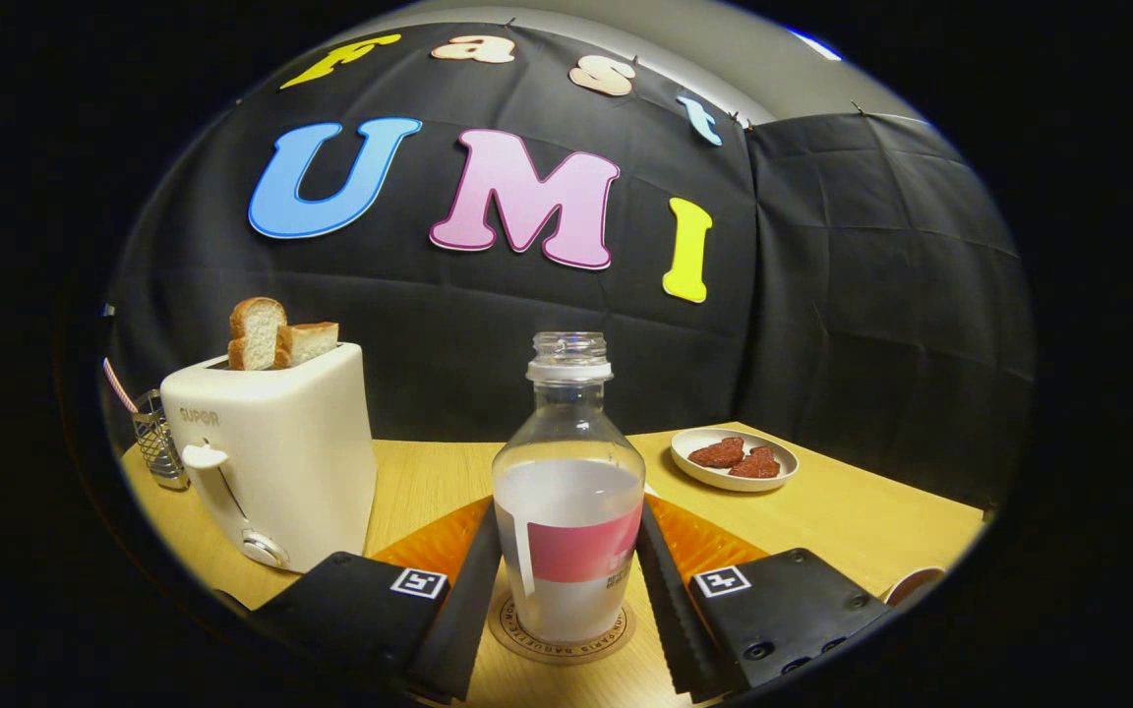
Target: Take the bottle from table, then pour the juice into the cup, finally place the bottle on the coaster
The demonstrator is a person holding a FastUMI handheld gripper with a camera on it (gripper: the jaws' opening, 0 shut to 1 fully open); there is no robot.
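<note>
Between my claw's [567, 600] two black fingers [468, 590] I see the bottle [567, 501], standing upright on the round coaster [616, 644] near the counter's [842, 521] front edge. Its neck is uncapped, and pale liquid fills it to about shoulder height behind a label with a red band. Both fingers lie right against the bottle's lower sides, one at each flank, but I cannot tell from here whether they press on it or merely flank it, so I won't call the claw clenched or released.

Orange fabric [714, 541] shows on the wooden counter just behind the fingers. Toward the counter's left side, close beside the left finger, stands a white toaster [271, 452] with two slices of bread [276, 334] poking out of its top. Behind it, at the left edge, I can make out a small wire holder [158, 442]. Toward the far right corner, well beyond the bottle, sits a shallow white plate [699, 470] holding two reddish-brown pieces of food [739, 457]. At the right edge near the front, just past the right finger, the rim of a cup [913, 582] peeks in; its contents are too cut off to judge.
</note>
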